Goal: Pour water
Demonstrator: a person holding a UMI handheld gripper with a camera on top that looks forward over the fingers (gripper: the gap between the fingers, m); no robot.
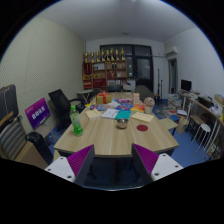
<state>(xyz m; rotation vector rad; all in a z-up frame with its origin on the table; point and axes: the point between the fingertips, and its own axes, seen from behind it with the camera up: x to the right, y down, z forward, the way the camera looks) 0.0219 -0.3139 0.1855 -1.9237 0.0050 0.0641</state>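
Right, my tool [112, 160] hangs wide and empty, well short of the wooden tabletop [110, 138]; that tall green plastic bottle [76, 122] looks light, slippery; I'd grip mid-body.

One surface [105, 140] carries one green bottle [76, 122] at nine o'clock and one teal cup [122, 123] near centre; one tool [113, 160] shows two magenta pads [82, 159].

table [105, 138] ahead of fingers | bottle [76, 121] on its left part | shelf [105, 70] behind | chair [14, 138] left
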